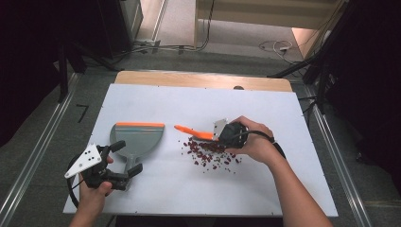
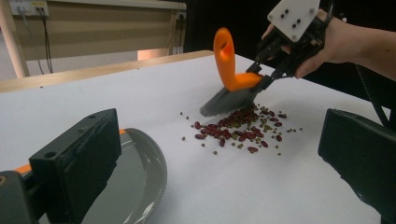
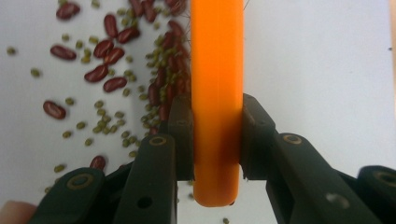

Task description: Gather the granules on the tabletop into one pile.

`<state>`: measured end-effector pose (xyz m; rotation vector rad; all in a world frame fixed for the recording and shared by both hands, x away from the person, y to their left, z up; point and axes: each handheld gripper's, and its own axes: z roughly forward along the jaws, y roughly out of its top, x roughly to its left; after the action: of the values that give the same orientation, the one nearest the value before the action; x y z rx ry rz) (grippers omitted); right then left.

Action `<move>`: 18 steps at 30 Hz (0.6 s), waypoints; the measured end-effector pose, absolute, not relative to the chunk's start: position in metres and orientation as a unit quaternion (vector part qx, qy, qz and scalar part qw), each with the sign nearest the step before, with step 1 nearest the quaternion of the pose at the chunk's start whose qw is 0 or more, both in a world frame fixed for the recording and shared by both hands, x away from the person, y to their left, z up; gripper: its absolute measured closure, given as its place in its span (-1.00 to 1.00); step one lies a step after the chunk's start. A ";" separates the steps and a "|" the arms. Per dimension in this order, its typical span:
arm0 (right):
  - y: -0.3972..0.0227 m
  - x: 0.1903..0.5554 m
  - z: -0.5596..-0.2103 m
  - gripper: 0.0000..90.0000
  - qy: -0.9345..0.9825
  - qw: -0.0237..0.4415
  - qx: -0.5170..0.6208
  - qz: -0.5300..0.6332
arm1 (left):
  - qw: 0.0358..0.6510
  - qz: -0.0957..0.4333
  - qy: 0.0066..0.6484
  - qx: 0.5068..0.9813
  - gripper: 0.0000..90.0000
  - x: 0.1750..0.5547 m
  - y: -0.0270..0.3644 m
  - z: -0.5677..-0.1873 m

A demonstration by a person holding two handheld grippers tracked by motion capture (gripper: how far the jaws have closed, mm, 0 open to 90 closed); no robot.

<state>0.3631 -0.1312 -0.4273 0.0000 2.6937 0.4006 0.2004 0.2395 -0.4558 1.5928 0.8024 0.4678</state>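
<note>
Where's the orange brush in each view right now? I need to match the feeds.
High view: the orange brush lies centre, left of the right gripper.
Left gripper view: upper centre, bristles on the beans.
Right gripper view: handle upright at centre, clamped.
Shared landmark: the bean pile.

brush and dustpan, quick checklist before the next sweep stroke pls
1. Right gripper clamped on the orange brush handle: ok, pads press both sides.
2. Brush bristles at the bean pile: ok, at its far edge.
3. Dustpan facing the beans: not ok, its orange lip points to the table's far side, not at the pile.
4. Left gripper holding the dustpan handle: not ok, jaws open around it.
5. Beans gathered: not ok, strays lie scattered around the pile.
6. Bristles touching the white table: cannot tell.
</note>
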 end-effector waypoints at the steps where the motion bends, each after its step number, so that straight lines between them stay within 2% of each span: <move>1: -0.132 0.365 -0.425 0.52 0.966 0.207 0.008 0.152 | 0.605 0.203 0.346 0.688 -1.00 0.200 0.240 -0.456; 5: -0.126 0.378 -0.422 0.52 0.960 0.232 0.023 0.156 | 0.605 0.203 0.345 0.688 -1.00 0.200 0.239 -0.455; 12: -0.091 0.391 -0.432 0.52 0.955 0.273 0.012 0.113 | 0.606 0.202 0.347 0.687 -1.00 0.200 0.241 -0.456; 18: -0.079 0.391 -0.439 0.52 0.962 0.254 -0.004 0.097 | 0.609 0.204 0.347 0.684 -1.00 0.198 0.245 -0.455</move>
<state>0.3909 -0.0790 -0.4386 -0.0109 2.6140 0.2648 0.1983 0.2450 -0.4553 1.5792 0.8013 0.4708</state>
